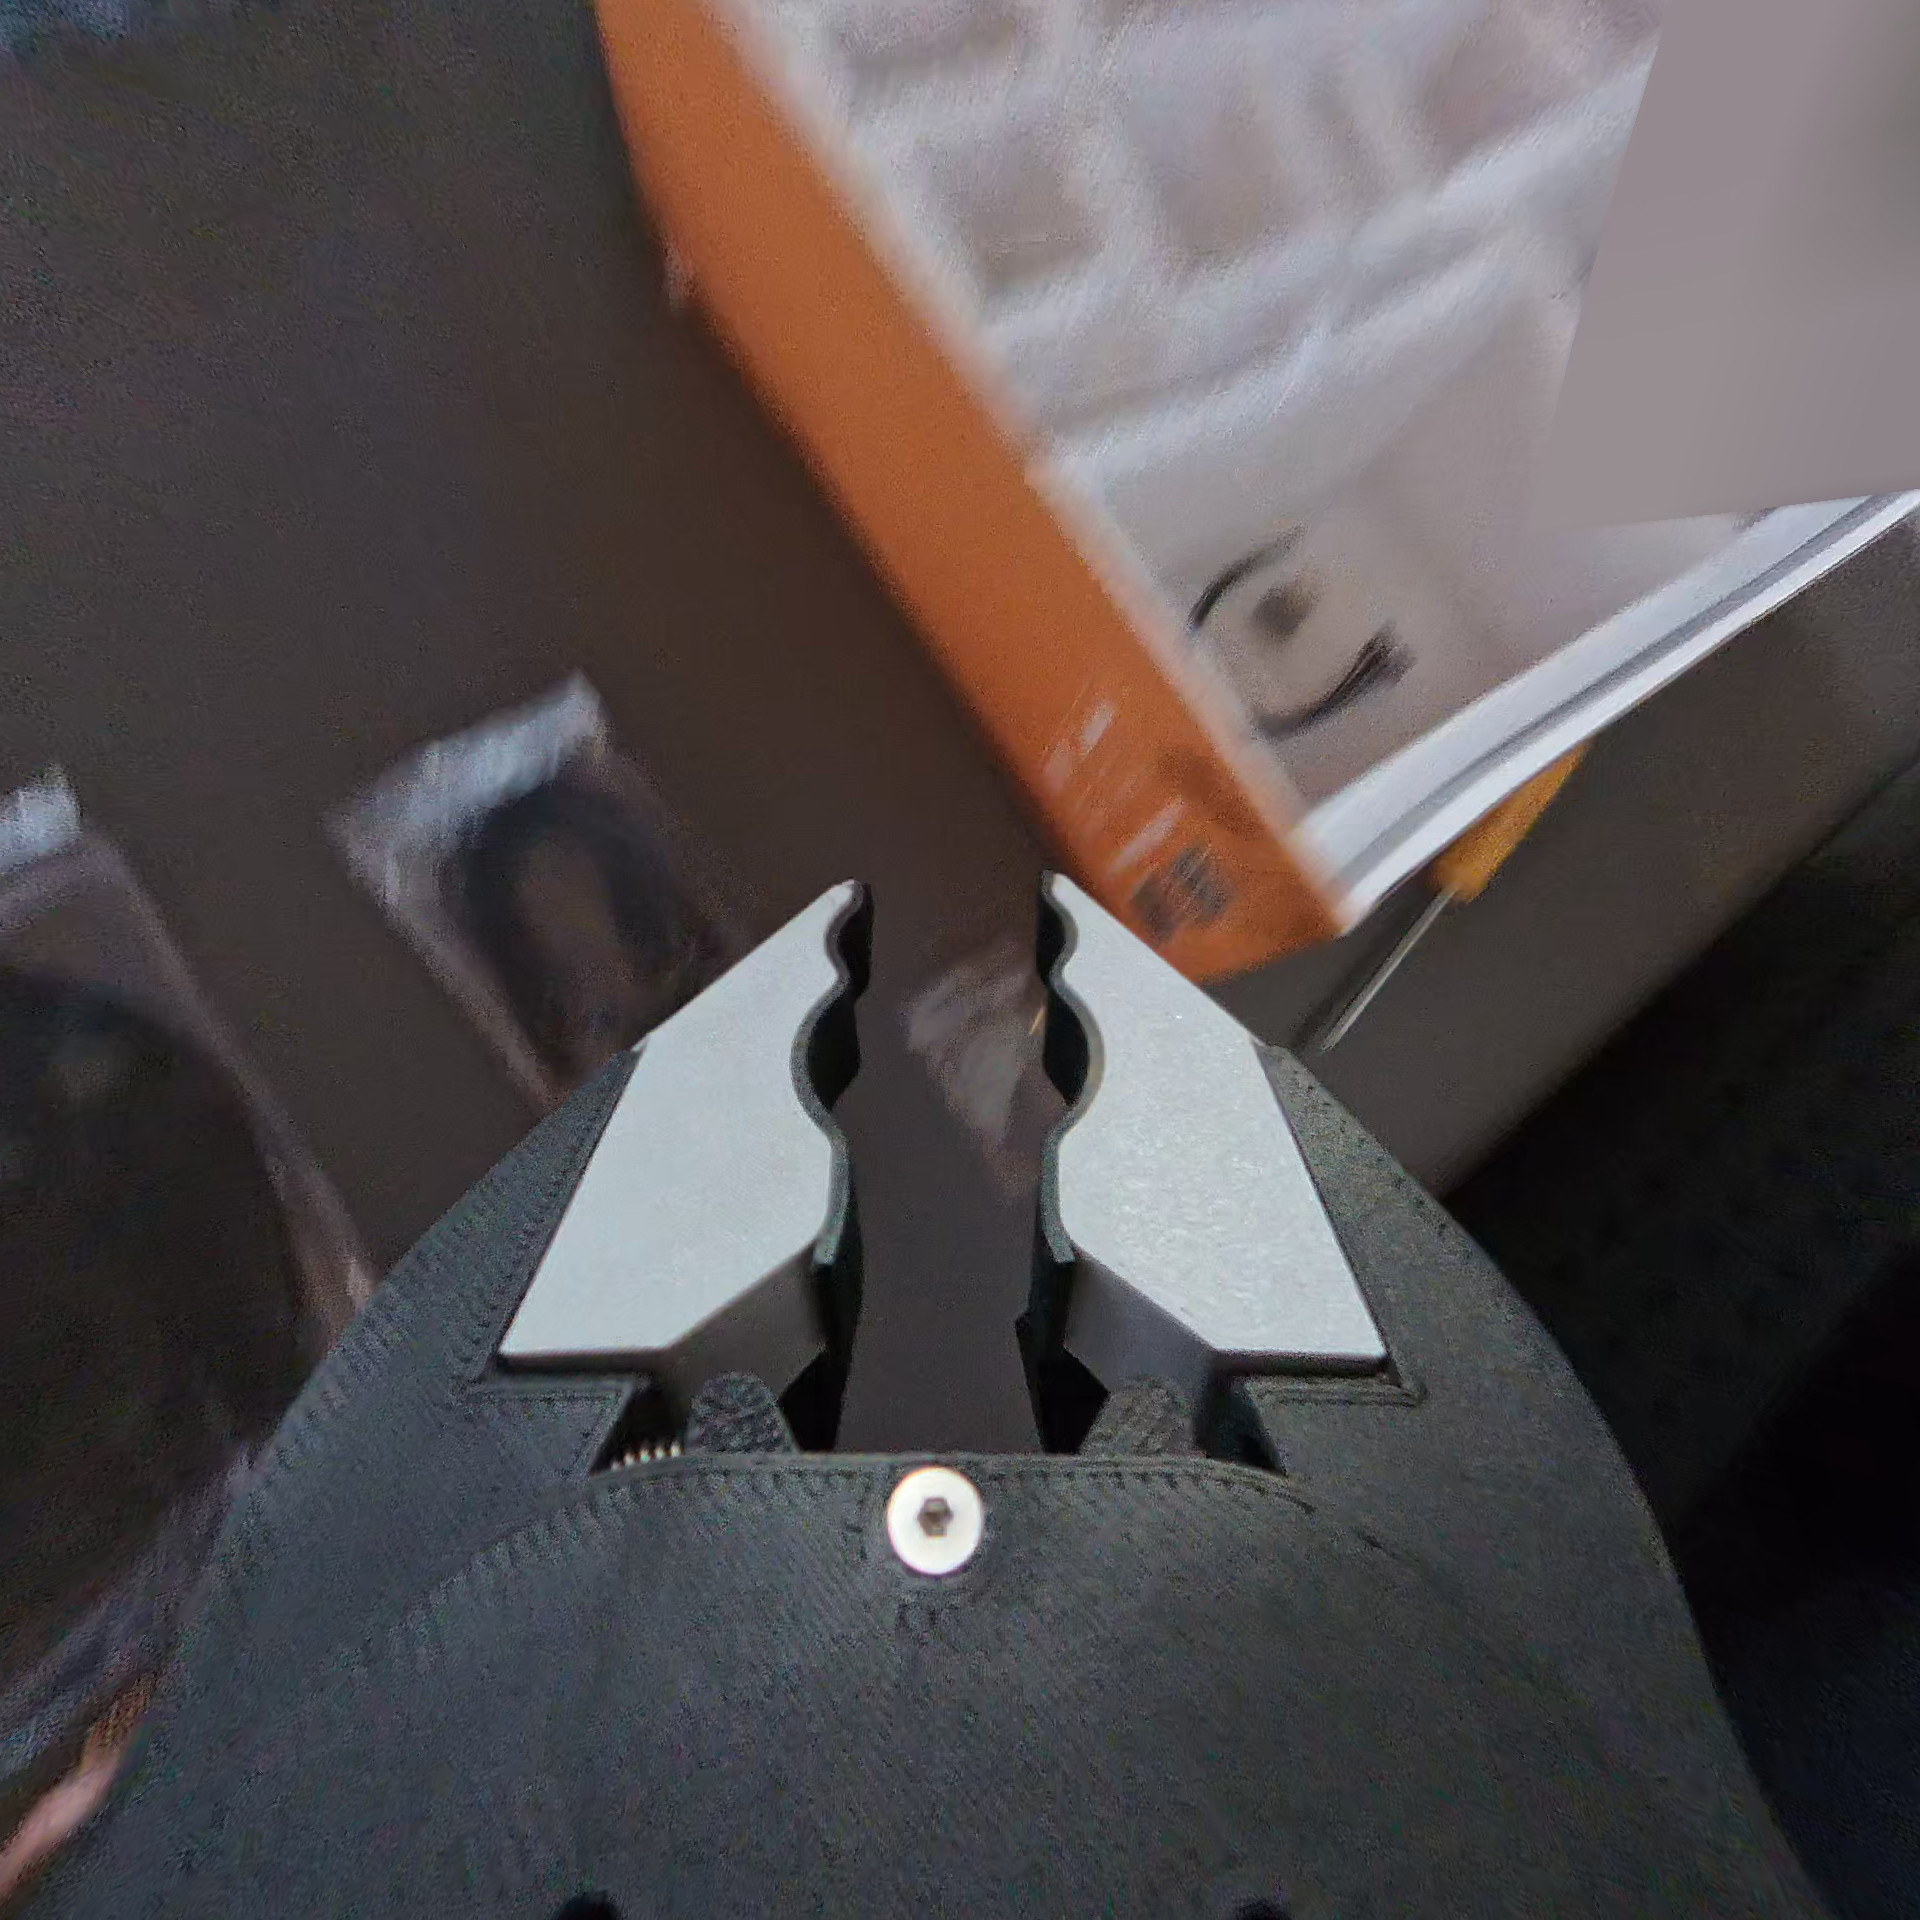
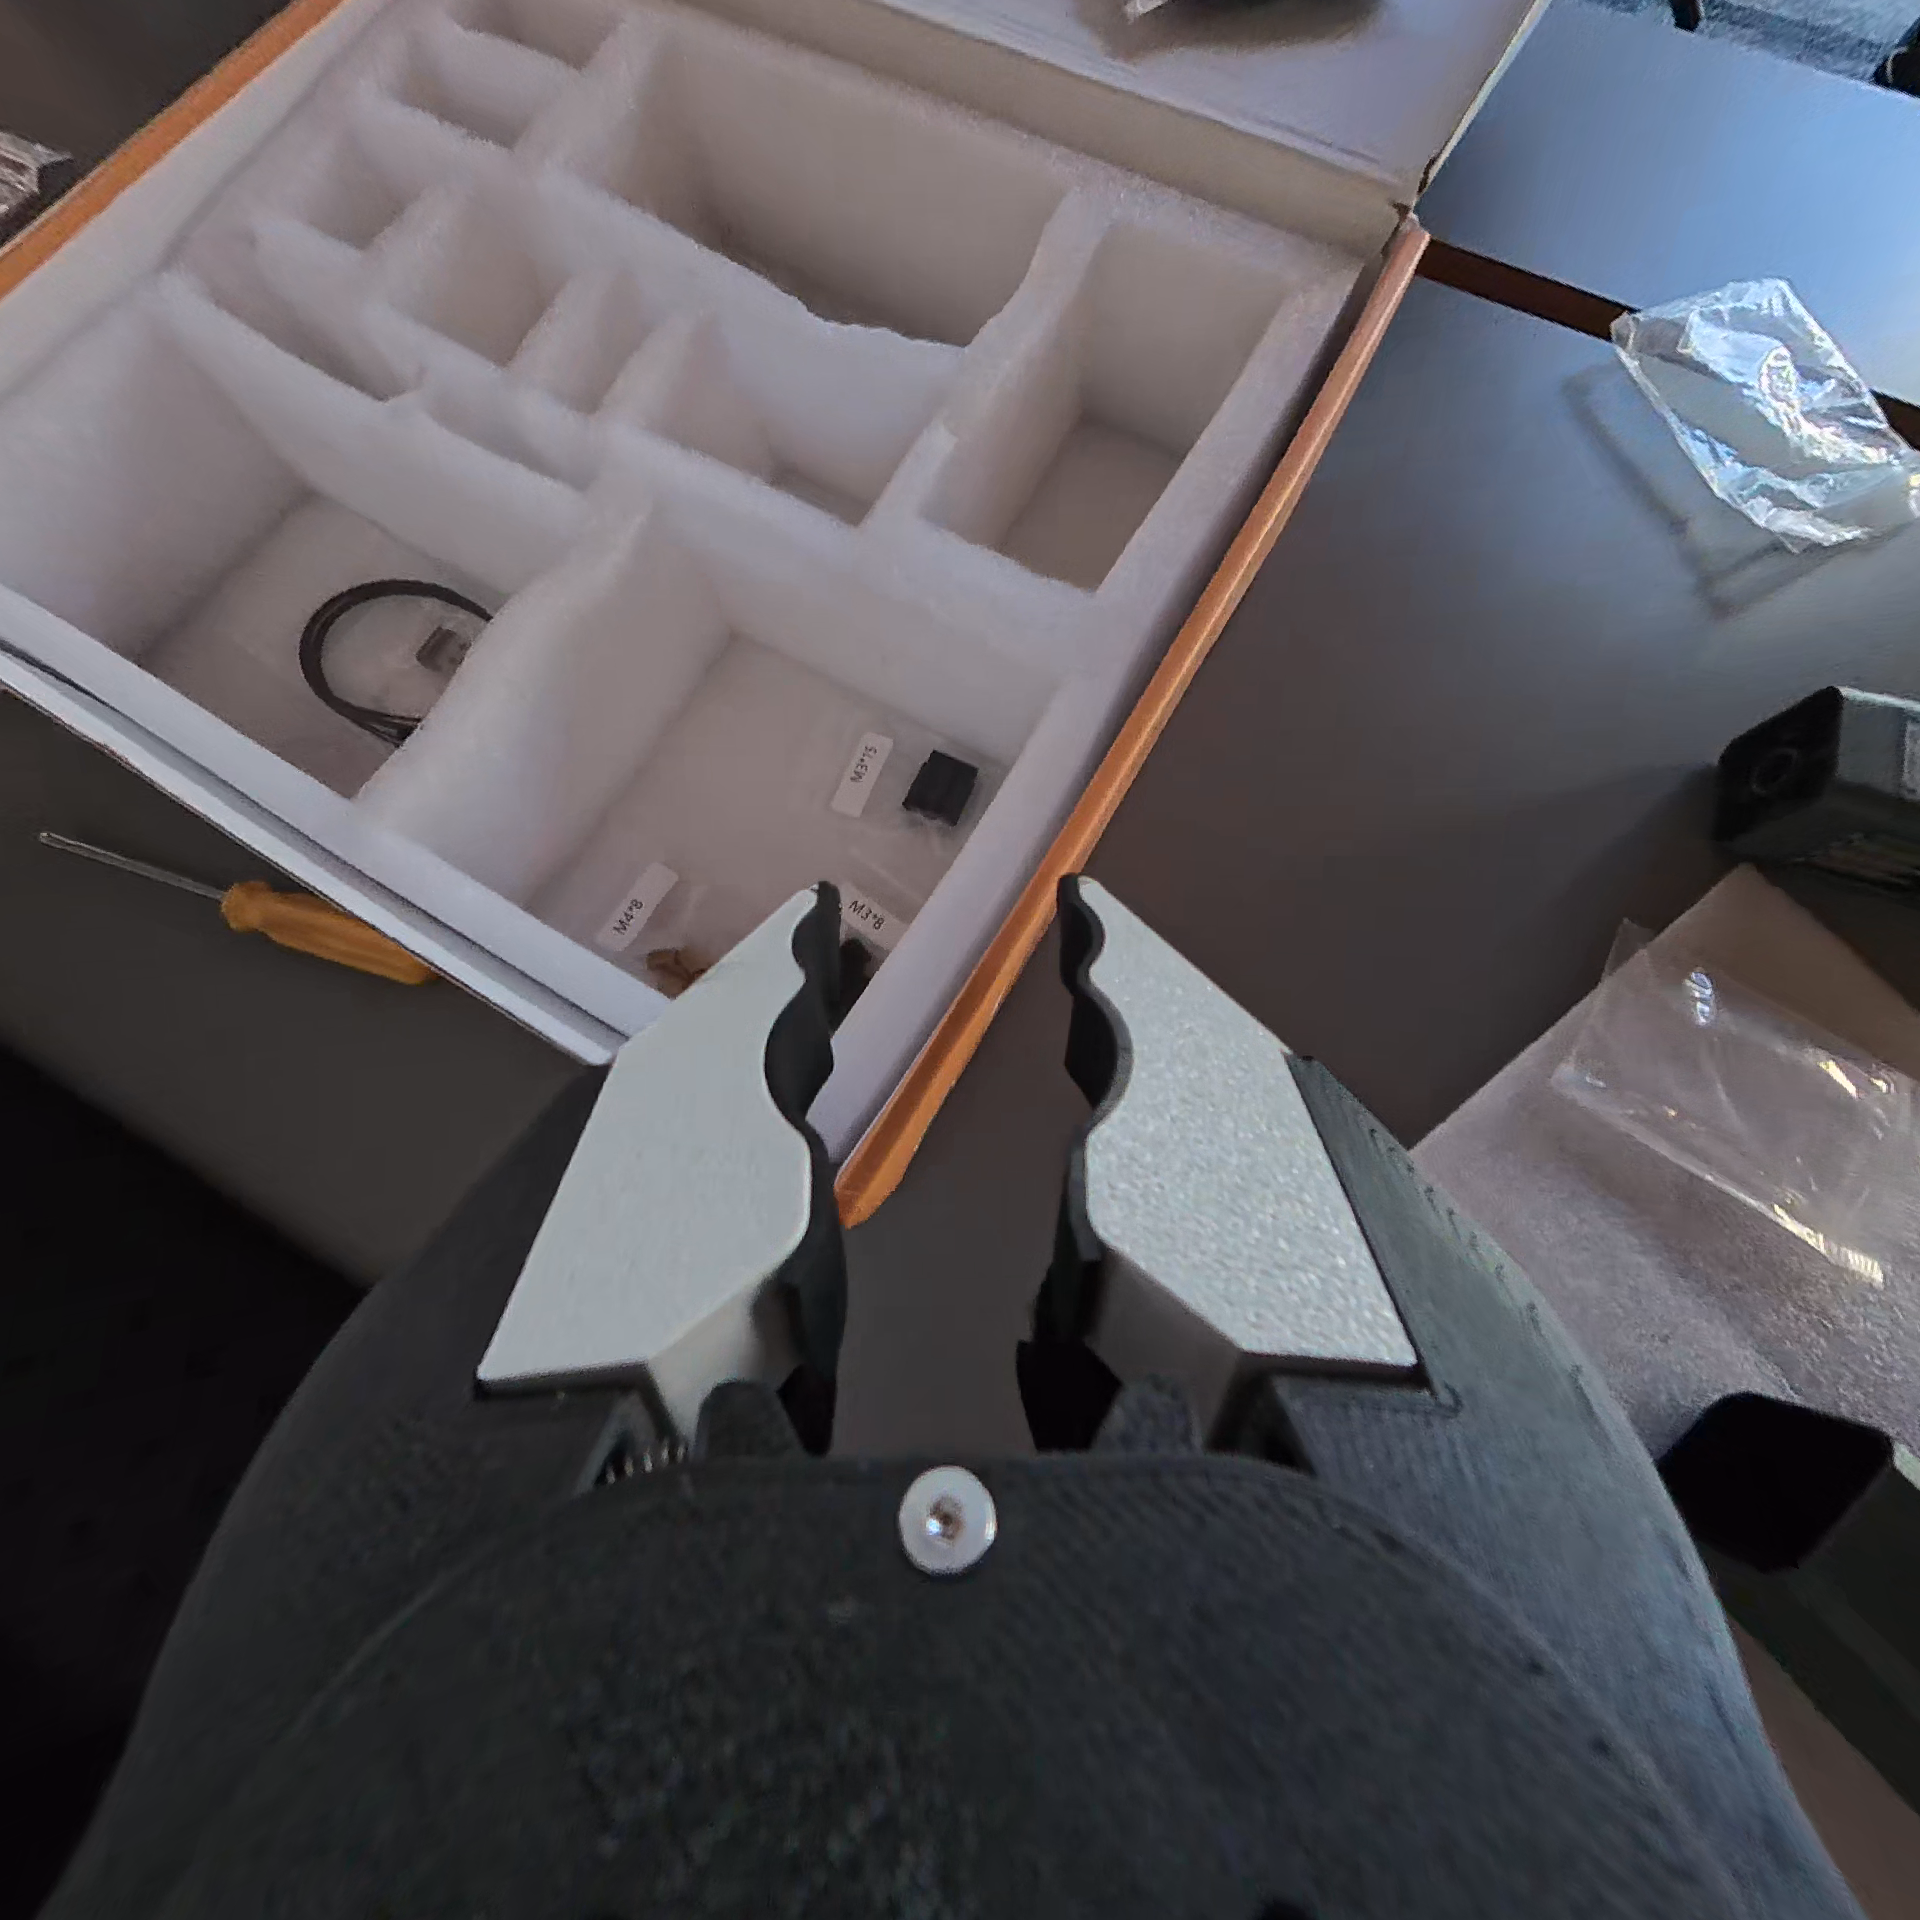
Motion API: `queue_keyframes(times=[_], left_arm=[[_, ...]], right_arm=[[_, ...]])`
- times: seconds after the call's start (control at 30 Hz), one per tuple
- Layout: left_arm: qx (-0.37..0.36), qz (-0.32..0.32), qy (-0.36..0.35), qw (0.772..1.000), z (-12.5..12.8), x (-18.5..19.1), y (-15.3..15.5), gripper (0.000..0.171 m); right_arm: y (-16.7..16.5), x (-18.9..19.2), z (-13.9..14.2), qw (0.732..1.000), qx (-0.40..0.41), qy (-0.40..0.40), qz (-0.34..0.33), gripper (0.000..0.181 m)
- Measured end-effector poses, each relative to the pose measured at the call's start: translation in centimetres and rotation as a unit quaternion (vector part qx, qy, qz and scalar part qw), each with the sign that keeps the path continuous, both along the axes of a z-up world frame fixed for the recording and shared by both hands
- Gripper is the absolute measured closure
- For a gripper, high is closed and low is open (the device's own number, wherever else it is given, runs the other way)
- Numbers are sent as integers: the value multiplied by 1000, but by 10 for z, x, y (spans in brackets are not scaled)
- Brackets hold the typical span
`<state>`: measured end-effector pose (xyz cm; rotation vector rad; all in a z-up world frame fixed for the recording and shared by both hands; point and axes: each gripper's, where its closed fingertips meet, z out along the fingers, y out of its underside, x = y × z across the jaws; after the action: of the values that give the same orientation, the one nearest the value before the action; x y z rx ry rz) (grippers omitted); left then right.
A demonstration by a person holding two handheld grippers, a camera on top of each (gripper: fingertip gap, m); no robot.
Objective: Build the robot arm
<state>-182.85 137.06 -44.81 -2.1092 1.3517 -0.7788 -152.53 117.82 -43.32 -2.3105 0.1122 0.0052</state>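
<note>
My left gripper (image 1: 956,894) is open above a dark table; the view is blurred by motion. A pale blurred patch (image 1: 966,1029) shows on the table between its fingers, and I cannot tell what it is. The orange side of a box (image 1: 935,520) passes just beyond its right fingertip. My right gripper (image 2: 945,894) is open and holds nothing. It hovers over the near corner of the open orange box (image 2: 1226,582), with the left finger over the white foam insert (image 2: 727,416) and the right finger outside the rim. Small bags of dark parts (image 2: 940,784) lie in the nearest compartment.
A coiled black cable (image 2: 384,634) lies in another compartment. An orange-handled screwdriver (image 2: 312,930) lies by the box's white flap and also shows in the left wrist view (image 1: 1507,821). A crumpled clear bag (image 2: 1766,405), a black block (image 2: 1818,790) and a foam sheet (image 2: 1714,1195) lie at the right. Dark blurred objects (image 1: 540,862) lie at the left. Tip to tip, the grippers are about 35 cm apart.
</note>
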Motion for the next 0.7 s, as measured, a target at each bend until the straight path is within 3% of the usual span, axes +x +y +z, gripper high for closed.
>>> queue_keyframes(times=[0.07, 0.1, 0.2, 0.4, 0.5, 0.63, 0.7], left_arm=[[26, -61, -57, 996, 33, 45, -16, 157], [23, -109, -61, 992, 37, 66, -31, 158], [-19, -248, 8, 969, 12, 109, -76, 133], [77, -403, 147, 900, -45, 133, -83, 118], [74, -430, 187, 880, -58, 132, -82, 111], [127, -426, 252, 860, -74, 121, -64, 130], [133, -409, 245, 869, -72, 124, -61, 142]], right_arm=[[2, 1, -2, 1000, -3, -1, 12, 138], [2, 3, -3, 1000, -6, -2, 17, 138], [3, 8, -5, 1000, -8, 3, 21, 138], [-3, 19, 2, 1000, 2, 3, 17, 136], [-10, 23, 1, 1000, 5, 10, 9, 136], [-18, 23, -7, 1000, 0, 10, 10, 136], [-19, 23, -7, 1000, 7, 14, 11, 136]])
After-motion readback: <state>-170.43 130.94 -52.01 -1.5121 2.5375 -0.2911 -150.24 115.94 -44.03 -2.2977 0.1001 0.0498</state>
